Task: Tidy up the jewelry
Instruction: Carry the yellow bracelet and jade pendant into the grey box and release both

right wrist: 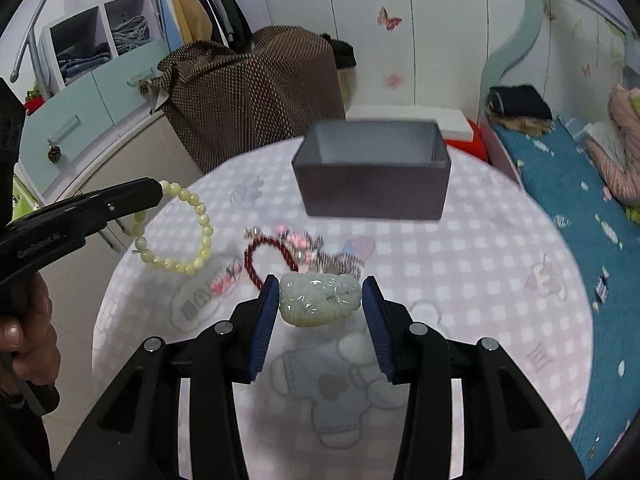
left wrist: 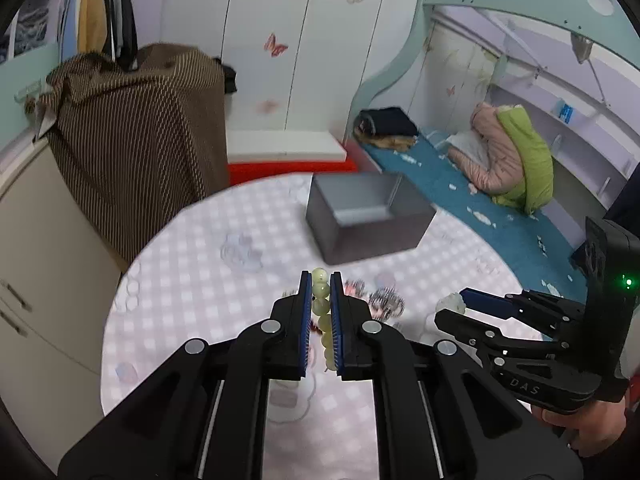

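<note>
Left gripper point(left wrist: 321, 292): jaws clamped on the pale bead bracelet point(right wrist: 180, 232), held clear of the desk point(right wrist: 480, 280).
Right gripper point(right wrist: 320, 296): jaws gripping the jade carving point(right wrist: 318, 298) by its ends.
Grey box point(right wrist: 372, 172): open, beyond — apparently empty.
Risk: the bracelet could be snagged on the box rim — its loop swings.

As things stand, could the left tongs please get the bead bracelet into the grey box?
Probably yes: the left tongs grip the bead bracelet above the table, and the grey box stands open-topped with nothing between.
</note>
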`<action>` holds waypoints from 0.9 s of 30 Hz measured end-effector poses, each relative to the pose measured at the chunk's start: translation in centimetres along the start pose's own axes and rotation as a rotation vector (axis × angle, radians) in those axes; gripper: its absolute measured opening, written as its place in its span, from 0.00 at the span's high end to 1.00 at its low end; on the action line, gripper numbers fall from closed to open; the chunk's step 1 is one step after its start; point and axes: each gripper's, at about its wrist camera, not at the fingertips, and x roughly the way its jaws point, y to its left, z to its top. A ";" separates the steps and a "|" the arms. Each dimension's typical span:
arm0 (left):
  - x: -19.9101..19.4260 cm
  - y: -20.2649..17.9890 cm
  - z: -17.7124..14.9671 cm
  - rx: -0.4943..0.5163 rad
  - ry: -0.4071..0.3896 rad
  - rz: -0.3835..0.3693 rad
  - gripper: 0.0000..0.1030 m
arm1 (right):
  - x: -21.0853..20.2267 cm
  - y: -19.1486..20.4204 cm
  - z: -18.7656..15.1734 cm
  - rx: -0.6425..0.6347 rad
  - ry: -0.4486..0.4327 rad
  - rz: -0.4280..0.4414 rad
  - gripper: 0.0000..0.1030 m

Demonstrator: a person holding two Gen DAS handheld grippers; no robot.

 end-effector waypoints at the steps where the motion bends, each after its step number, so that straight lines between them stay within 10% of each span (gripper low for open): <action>1: -0.1 -0.1 0.3 0.003 -0.009 -0.004 0.92 | -0.2 0.0 0.4 -0.005 -0.008 0.001 0.61; 12: 1.9 -2.2 8.1 0.029 -0.091 -0.076 0.91 | -0.5 -1.5 9.0 -0.053 -0.106 -0.029 0.61; 27: 13.5 -2.5 12.9 -0.020 0.090 -0.125 0.90 | 7.5 -6.5 13.5 0.042 0.073 -0.040 0.60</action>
